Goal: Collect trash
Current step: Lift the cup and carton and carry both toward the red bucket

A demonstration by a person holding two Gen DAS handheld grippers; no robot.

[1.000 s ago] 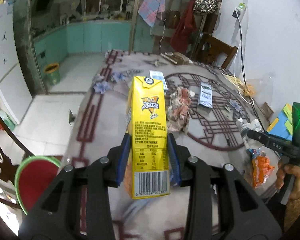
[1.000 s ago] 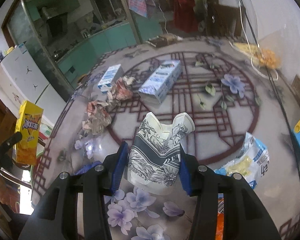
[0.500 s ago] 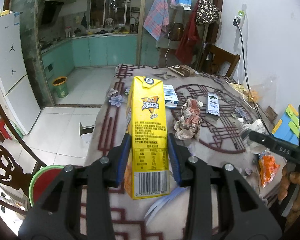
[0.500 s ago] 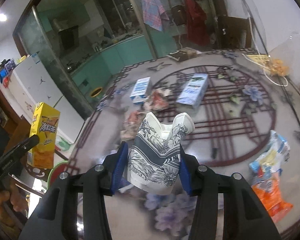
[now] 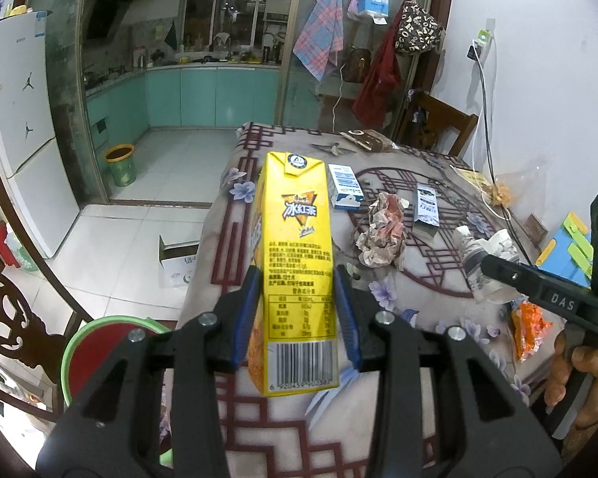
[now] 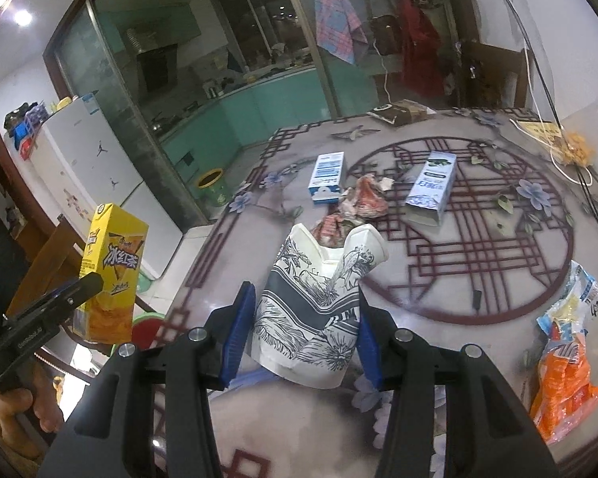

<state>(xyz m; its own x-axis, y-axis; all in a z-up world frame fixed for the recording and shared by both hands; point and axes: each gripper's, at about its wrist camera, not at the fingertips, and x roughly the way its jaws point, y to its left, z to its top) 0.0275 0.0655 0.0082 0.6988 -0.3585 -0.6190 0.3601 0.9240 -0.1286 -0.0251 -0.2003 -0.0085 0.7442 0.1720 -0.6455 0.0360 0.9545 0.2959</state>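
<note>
My left gripper (image 5: 296, 310) is shut on a tall yellow iced-tea carton (image 5: 295, 255) and holds it upright above the table's near left edge. The carton also shows in the right wrist view (image 6: 111, 275). My right gripper (image 6: 305, 324) is shut on a crushed white paper cup with black floral print (image 6: 319, 298), held above the table. The cup also shows in the left wrist view (image 5: 484, 257). A round bin with a green rim and red inside (image 5: 95, 350) stands on the floor below left of the table.
On the patterned tablecloth (image 6: 478, 247) lie two blue-white cartons (image 6: 327, 177) (image 6: 432, 187), crumpled paper (image 6: 358, 203), and orange and blue snack wrappers (image 6: 566, 362). A wooden chair (image 5: 438, 127) stands behind the table. A yellow-green bin (image 5: 120, 165) and a cardboard box (image 5: 177, 265) are on the floor.
Both grippers have pulled back and up from the table with their loads still held. More of the kitchen and floor shows, and the green-rimmed bin is in fuller view.
</note>
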